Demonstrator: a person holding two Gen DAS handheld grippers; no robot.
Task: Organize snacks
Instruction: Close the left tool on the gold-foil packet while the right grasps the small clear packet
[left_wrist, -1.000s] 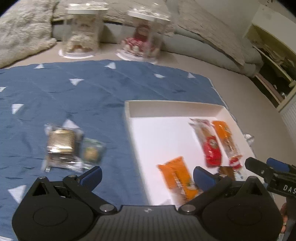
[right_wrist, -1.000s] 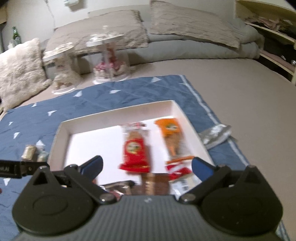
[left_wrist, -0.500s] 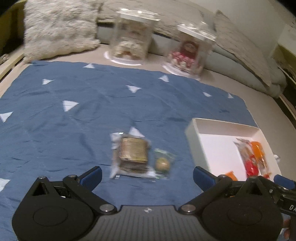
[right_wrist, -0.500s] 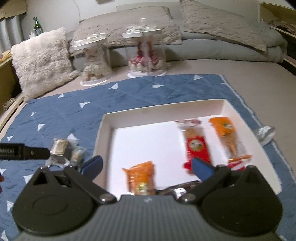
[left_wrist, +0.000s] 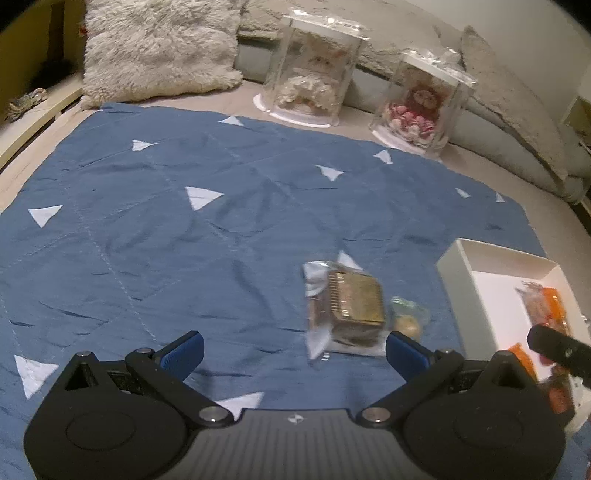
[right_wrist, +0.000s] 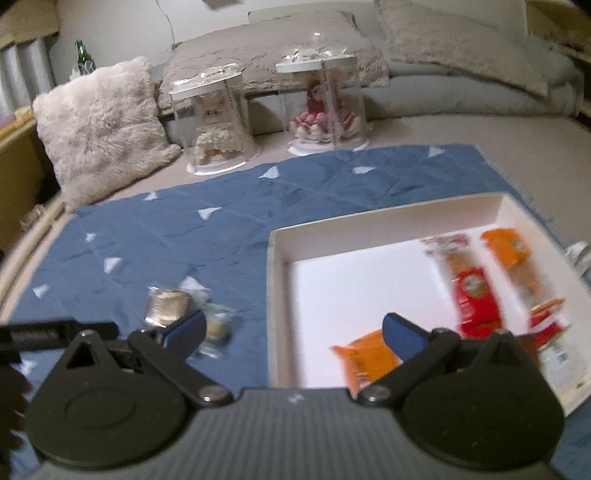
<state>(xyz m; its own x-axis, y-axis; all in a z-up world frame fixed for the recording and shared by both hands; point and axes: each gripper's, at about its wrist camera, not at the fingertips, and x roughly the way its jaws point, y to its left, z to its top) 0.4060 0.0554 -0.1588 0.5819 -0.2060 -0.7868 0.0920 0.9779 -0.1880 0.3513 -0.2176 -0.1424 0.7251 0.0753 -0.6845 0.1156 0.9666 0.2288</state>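
A clear-wrapped golden-brown snack (left_wrist: 349, 308) (right_wrist: 168, 306) lies on the blue cloth (left_wrist: 184, 229), with a small round wrapped sweet (left_wrist: 406, 322) (right_wrist: 216, 325) beside it. My left gripper (left_wrist: 293, 349) is open, just short of both, nothing between its fingers. The white box (right_wrist: 275, 273) (left_wrist: 458, 280) sits to their right and holds a red packet (right_wrist: 474, 295), an orange packet (right_wrist: 511, 254) and a second orange packet (right_wrist: 364, 356). My right gripper (right_wrist: 293, 330) hovers over the box's left wall, jaws wide and closing, with nothing between them.
Two clear display cases with dolls (left_wrist: 314, 77) (left_wrist: 419, 110) stand at the cloth's far edge. A fluffy cushion (left_wrist: 155, 55) lies at the back left, grey pillows (right_wrist: 461, 37) behind. A crumpled silver wrapper (right_wrist: 578, 254) lies right of the box.
Both grippers have swung left: the box slid to the right in both views and the two loose snacks came in front of the left gripper. The right jaws narrowed slightly.
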